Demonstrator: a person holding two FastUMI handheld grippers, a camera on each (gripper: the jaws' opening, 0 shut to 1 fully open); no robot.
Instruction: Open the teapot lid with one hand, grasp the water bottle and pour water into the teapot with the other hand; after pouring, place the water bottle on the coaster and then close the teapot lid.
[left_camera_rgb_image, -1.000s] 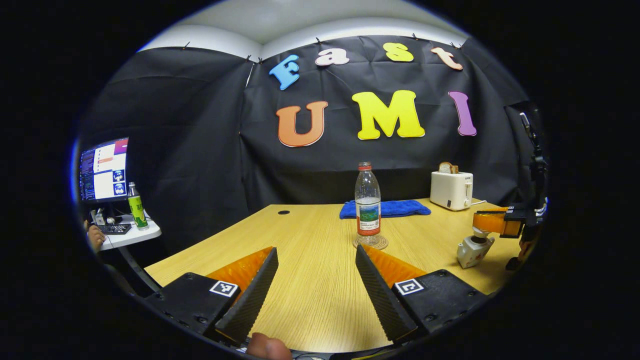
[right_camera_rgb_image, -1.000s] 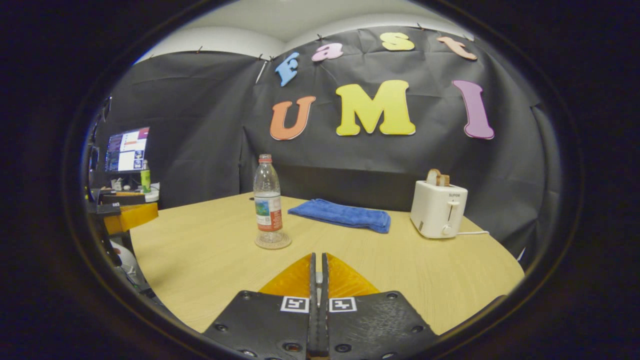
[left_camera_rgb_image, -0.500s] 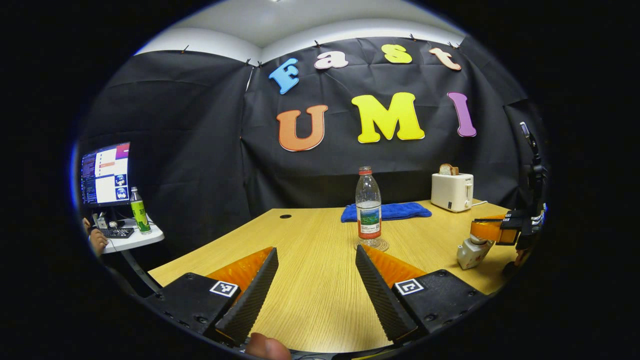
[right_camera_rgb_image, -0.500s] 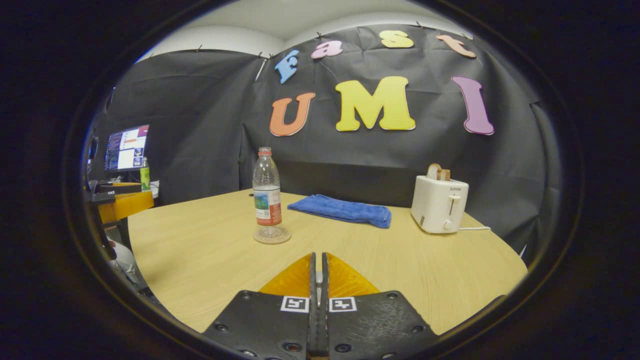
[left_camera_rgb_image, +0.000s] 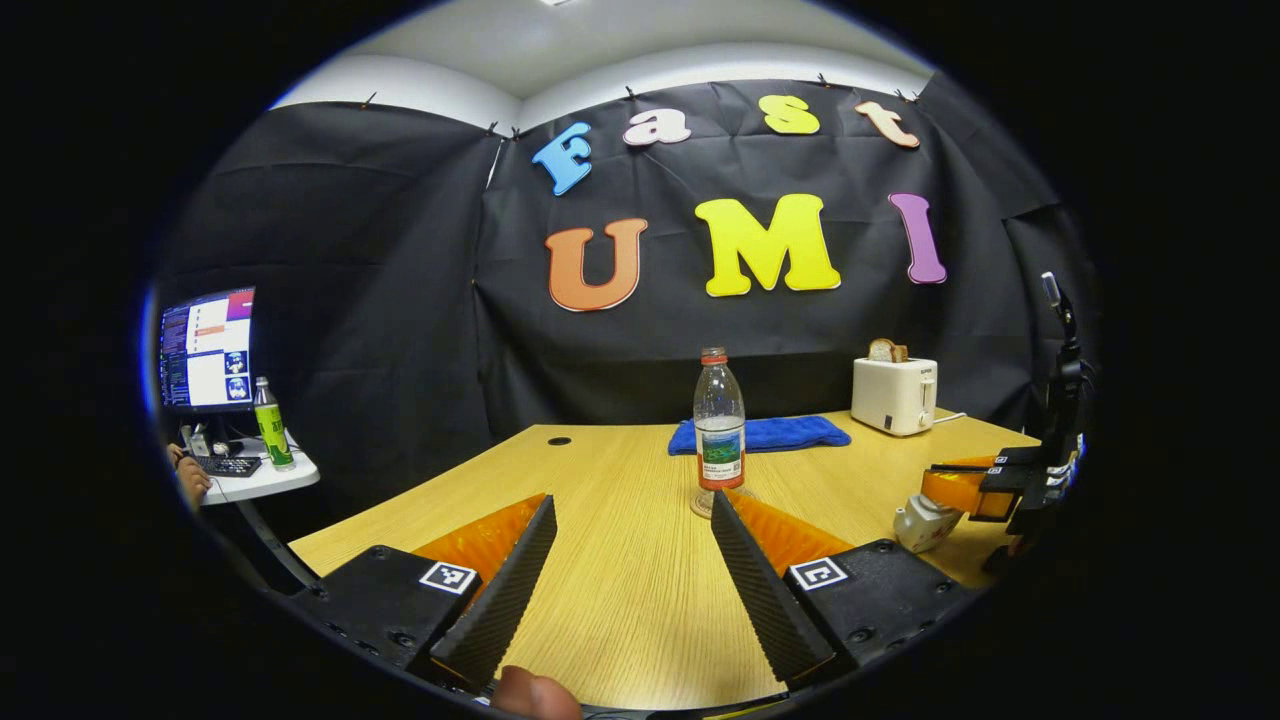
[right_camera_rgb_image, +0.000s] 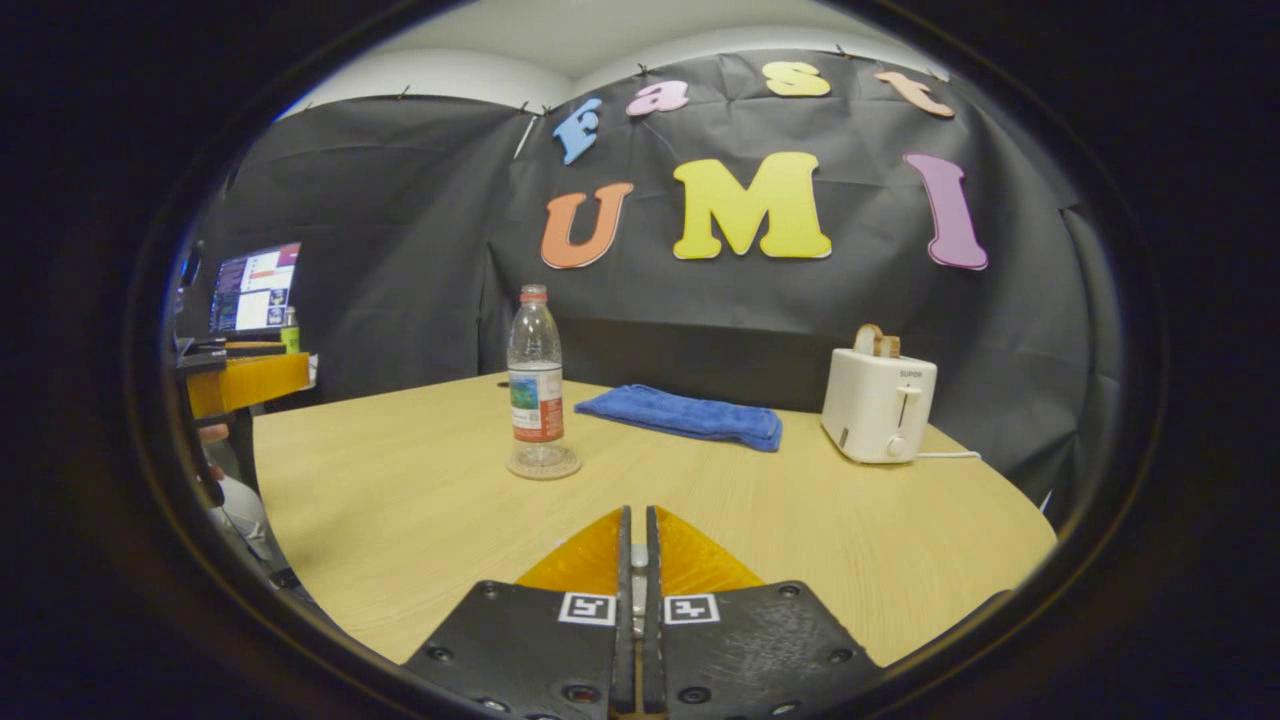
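A clear water bottle (left_camera_rgb_image: 720, 435) (right_camera_rgb_image: 535, 385) with a red cap stands upright on a round coaster (left_camera_rgb_image: 700, 505) (right_camera_rgb_image: 543, 465) at mid-table. My left gripper (left_camera_rgb_image: 632, 498) is open and empty just short of the bottle, its right finger overlapping the coaster. At the right edge of the left gripper view sits the small white teapot (left_camera_rgb_image: 915, 525), with my right gripper (left_camera_rgb_image: 950, 488) directly on top of it. In the right gripper view my right gripper (right_camera_rgb_image: 637, 512) is shut, a white sliver of the teapot lid (right_camera_rgb_image: 637, 553) pinched between its fingers. The left gripper (right_camera_rgb_image: 245, 380) shows far left.
A blue towel (left_camera_rgb_image: 765, 433) (right_camera_rgb_image: 685, 415) lies at the back of the wooden table (left_camera_rgb_image: 620, 600). A white toaster (left_camera_rgb_image: 893, 395) (right_camera_rgb_image: 878, 405) with bread stands back right. Left of the table, a side desk holds a monitor (left_camera_rgb_image: 208, 350) and a green bottle (left_camera_rgb_image: 265, 410).
My left gripper has drawn back from the bottle, which now looks smaller and farther off. The right gripper stays shut over the teapot. The bottle has not moved on the coaster.
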